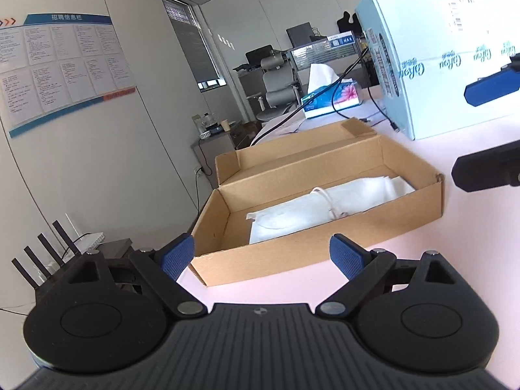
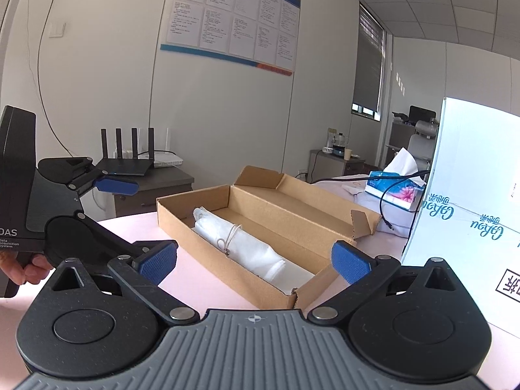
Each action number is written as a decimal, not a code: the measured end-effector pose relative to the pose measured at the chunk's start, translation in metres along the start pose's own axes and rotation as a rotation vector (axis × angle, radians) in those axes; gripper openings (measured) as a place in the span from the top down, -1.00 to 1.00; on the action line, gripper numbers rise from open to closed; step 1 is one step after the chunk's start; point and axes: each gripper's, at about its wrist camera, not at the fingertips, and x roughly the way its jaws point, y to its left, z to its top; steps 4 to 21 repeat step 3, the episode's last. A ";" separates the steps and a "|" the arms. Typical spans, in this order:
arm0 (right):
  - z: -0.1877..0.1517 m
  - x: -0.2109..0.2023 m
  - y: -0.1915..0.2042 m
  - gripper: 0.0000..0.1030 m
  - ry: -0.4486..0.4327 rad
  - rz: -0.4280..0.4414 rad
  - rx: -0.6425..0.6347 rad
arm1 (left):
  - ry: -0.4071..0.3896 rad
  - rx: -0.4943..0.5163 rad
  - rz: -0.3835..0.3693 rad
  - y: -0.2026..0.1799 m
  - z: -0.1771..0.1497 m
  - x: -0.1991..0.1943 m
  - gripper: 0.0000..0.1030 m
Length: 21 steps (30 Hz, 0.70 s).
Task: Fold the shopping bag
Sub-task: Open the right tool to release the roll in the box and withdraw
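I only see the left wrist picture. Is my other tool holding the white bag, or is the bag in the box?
Observer: It holds nothing. In the right wrist view the right tool is open with nothing between its pads, and the white bag lies rolled up in the cardboard box.
Operator: Who holds my left tool?
Observer: A hand grips the handle under the left tool.
Operator: Is there anything on the big white carton that I can't see?
Observer: Yes. Low on the side of the white carton there is a black-framed stamp.
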 end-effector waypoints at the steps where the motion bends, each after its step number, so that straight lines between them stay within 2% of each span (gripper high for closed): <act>1: -0.001 -0.007 0.000 -0.99 -0.010 0.003 0.003 | -0.013 0.004 -0.012 -0.005 0.000 -0.005 -0.74; 3: -0.003 -0.021 -0.001 -0.99 -0.032 0.003 0.007 | -0.038 0.002 -0.018 -0.014 0.000 -0.015 -0.74; 21: -0.003 -0.021 -0.001 -0.99 -0.032 0.003 0.007 | -0.038 0.002 -0.018 -0.014 0.000 -0.015 -0.74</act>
